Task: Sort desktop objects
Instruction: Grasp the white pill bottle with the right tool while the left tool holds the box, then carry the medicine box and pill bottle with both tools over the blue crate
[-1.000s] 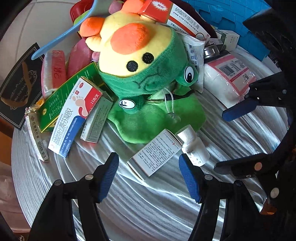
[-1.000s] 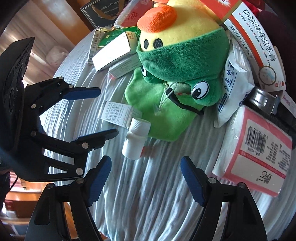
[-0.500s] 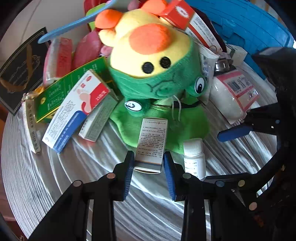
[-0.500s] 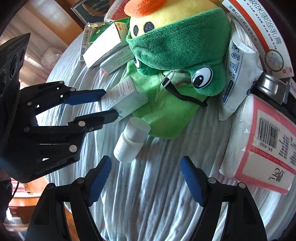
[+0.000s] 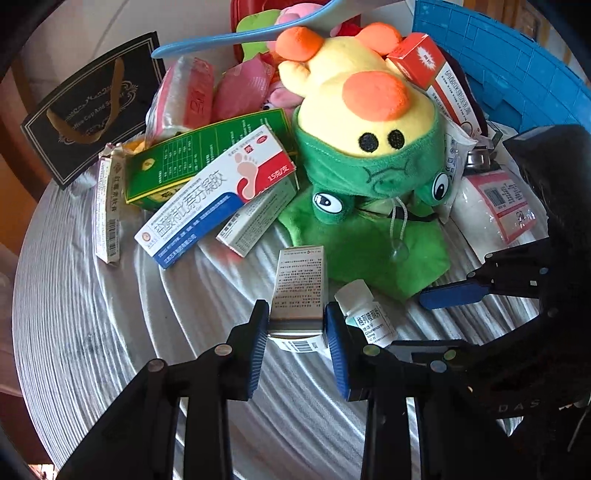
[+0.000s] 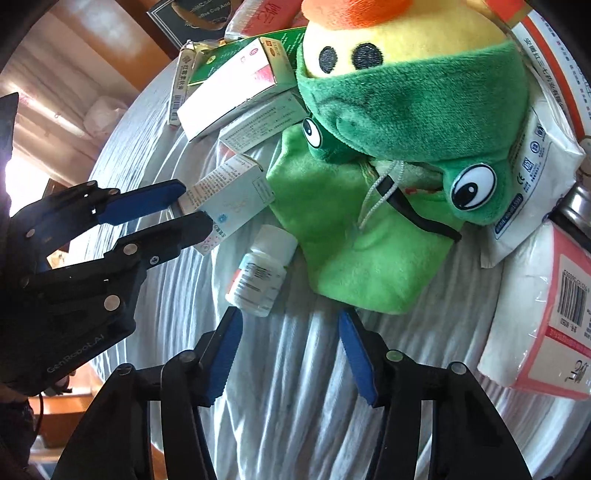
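Blue-padded and black-framed, the left gripper (image 5: 296, 328) was clamped on a small white medicine box (image 5: 300, 291), both pads pressed flat against its long sides, with the box's far end reaching the hem of the plush toy's green cape. Just to the right of that grip, a white pill bottle (image 5: 365, 314) lay on its side on the pale ribbed cloth (image 5: 110, 332), touching the left gripper's right finger (its cap pointed up toward the cape). The right gripper (image 6: 290, 354) hovered with its jaws spread wide and nothing between them, its left pad close to the bottle's base. Beyond the bottle sprawled the plush toy (image 5: 365, 147), a yellow duck face in a green frog hood, blocking the way to most of what lay behind. To its left sat a heap of cartons: a small white carton (image 5: 255, 221), a long blue-and-red foot-cream box (image 5: 218, 199) overlapping a green box (image 5: 199, 155), and a narrow box (image 5: 107, 214) standing apart at the edge. To the right, a pink-labelled tissue pack (image 5: 495, 210) lay against the toy. Farther back stood a black gift bag (image 5: 92, 107), a light blue hanger (image 5: 240, 33) and a blue basket (image 5: 517, 74).
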`<action>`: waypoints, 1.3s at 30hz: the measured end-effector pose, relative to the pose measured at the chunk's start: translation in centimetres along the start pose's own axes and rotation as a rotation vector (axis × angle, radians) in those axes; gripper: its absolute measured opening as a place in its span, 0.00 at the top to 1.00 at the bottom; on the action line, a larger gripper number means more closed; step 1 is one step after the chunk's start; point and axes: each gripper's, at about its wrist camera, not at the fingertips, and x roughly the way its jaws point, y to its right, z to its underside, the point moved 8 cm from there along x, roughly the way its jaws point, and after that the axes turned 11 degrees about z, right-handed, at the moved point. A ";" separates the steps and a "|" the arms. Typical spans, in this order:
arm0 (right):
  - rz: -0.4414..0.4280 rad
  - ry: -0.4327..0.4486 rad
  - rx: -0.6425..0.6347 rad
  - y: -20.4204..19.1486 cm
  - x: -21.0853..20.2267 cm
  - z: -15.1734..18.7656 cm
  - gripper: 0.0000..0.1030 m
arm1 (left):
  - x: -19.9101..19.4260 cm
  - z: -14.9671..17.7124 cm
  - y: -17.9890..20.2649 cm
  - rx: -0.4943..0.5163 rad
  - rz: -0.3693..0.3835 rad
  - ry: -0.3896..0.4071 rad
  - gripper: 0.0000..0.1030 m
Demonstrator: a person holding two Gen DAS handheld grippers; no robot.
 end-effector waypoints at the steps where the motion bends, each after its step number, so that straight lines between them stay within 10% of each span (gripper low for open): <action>1: -0.005 -0.001 0.000 -0.2 0.0 -0.1 0.51 | 0.2 0.4 -0.3 -0.005 -0.004 0.000 0.70; 39: -0.009 0.042 -0.124 -2.4 -1.2 -0.9 0.73 | -3.6 4.9 -0.2 -0.186 -0.125 0.079 0.71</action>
